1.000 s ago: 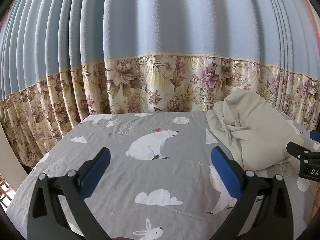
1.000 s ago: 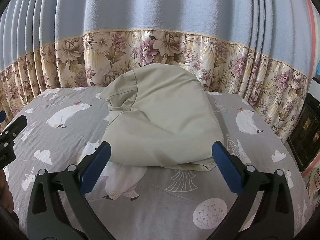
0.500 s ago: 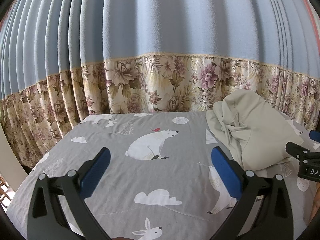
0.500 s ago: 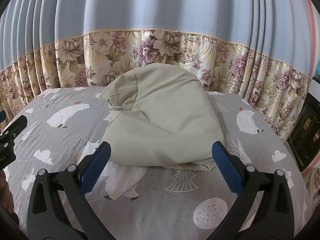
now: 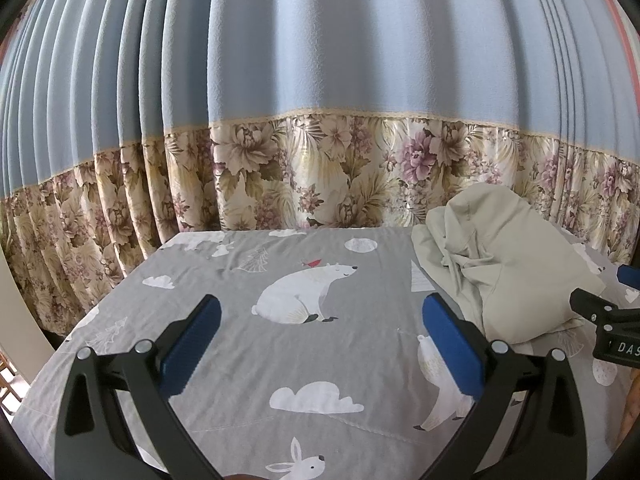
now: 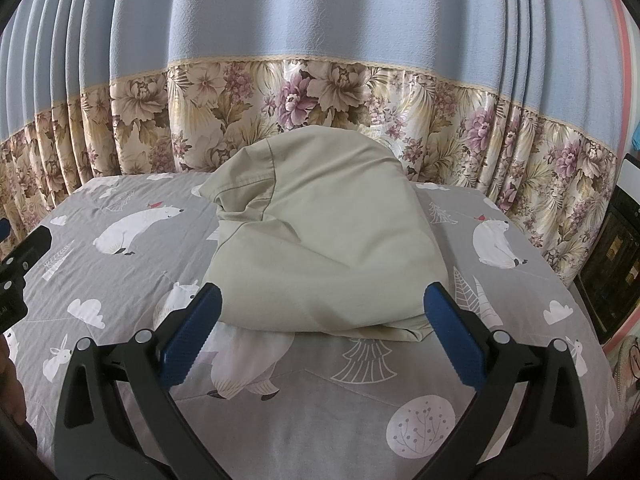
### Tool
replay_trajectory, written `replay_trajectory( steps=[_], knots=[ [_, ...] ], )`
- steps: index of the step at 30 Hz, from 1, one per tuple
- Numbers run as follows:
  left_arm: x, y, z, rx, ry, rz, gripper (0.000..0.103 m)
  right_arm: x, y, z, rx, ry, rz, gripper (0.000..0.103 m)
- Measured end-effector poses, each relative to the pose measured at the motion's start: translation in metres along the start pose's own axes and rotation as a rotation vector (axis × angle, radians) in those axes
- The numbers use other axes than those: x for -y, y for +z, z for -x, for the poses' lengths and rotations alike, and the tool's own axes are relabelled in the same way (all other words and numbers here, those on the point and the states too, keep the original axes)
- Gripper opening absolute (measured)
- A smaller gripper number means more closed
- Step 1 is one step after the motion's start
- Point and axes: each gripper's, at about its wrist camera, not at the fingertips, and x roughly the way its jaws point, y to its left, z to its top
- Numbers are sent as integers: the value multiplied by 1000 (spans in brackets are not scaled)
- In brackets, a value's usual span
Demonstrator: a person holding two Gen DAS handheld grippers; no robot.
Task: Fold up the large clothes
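A pale beige-green garment (image 6: 328, 240) lies in a bunched heap on the grey bed sheet (image 6: 320, 420). It also shows at the right of the left wrist view (image 5: 508, 264). My right gripper (image 6: 320, 332) is open and empty, just in front of the heap's near edge, jaws spread about as wide as the heap. My left gripper (image 5: 320, 340) is open and empty over bare sheet to the left of the garment. The right gripper's tip shows at the right edge of the left wrist view (image 5: 600, 312).
The grey sheet (image 5: 240, 360) has polar bear, cloud and rabbit prints. A blue curtain with a floral band (image 5: 320, 176) hangs right behind the bed. The bed's left edge (image 5: 60, 352) drops off. Dark furniture (image 6: 616, 264) stands at the right.
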Motion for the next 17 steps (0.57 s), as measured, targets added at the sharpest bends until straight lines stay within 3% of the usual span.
replay_trajectory(
  steps=[17],
  knots=[
    [-6,-1,-2,-24,-38,29,101,1,-1,0,0,0,2,100]
  ],
)
